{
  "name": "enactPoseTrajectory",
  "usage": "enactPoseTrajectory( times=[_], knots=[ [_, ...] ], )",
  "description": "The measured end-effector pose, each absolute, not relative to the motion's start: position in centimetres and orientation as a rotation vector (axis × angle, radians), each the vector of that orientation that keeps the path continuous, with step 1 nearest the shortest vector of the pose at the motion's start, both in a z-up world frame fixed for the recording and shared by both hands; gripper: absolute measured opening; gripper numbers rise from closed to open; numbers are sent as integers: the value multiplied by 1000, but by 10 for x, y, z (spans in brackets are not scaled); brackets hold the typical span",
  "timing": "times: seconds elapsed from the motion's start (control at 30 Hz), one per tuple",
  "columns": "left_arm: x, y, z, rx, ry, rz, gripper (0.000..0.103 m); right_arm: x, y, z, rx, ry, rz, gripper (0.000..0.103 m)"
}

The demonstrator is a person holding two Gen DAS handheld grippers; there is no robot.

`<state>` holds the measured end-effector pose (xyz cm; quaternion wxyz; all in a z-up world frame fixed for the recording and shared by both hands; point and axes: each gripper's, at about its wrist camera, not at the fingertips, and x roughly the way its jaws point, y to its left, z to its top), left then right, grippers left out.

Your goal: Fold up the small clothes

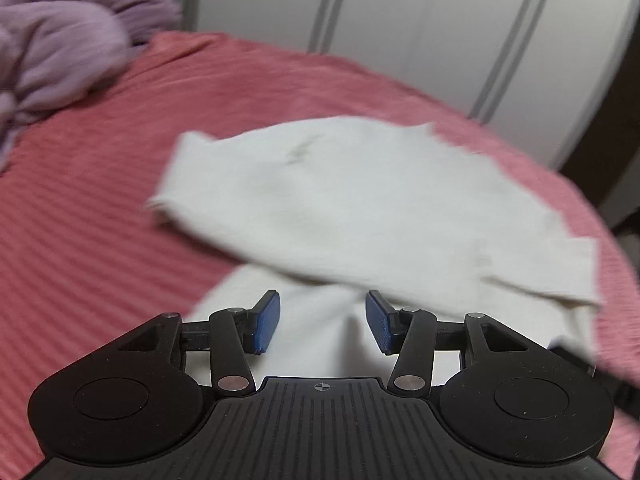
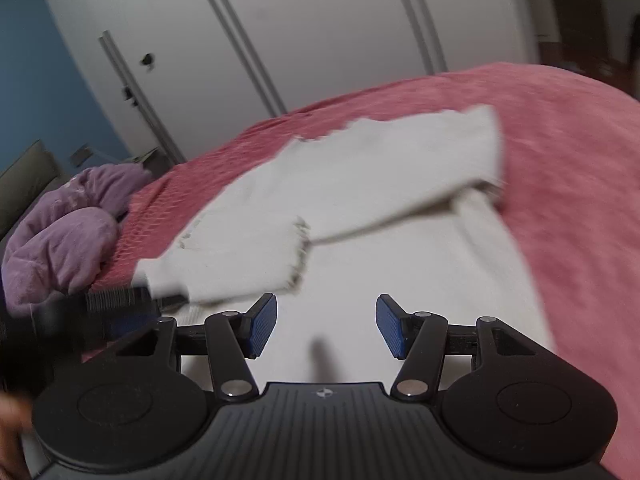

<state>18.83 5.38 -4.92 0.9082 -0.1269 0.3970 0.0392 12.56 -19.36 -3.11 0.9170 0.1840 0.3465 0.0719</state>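
While the white garment [image 1: 360, 200] lies partly folded on the pink bedspread [image 1: 100, 200], both your grippers hang above it.
Left gripper [image 1: 322, 322] and right gripper [image 2: 326, 326] stand half open, holding nothing.

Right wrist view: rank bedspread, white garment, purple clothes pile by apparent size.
1. Pink bedspread: it spans most of the frame.
2. White garment: it lies on the bedspread, close to the camera, so it looks bigger than it might be.
3. Purple clothes pile: smallest, and cut off at the left edge.

The pink bedspread [image 1: 100, 220] lies bare along its near left side. A purple bundle [image 1: 60, 48] blocks its far left corner. The white garment [image 1: 340, 192] covers the middle, reaching toward the right edge.
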Motion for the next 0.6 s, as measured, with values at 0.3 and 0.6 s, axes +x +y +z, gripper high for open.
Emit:
enactPoseTrajectory(
  times=[0.3, 0.6],
  knots=[
    [190, 78, -55, -211, 805, 148, 53, 216, -169, -69, 478, 835, 221, 40],
    [200, 83, -54, -166, 792, 175, 53, 206, -157, -16, 156, 545, 70, 5]
  ],
)
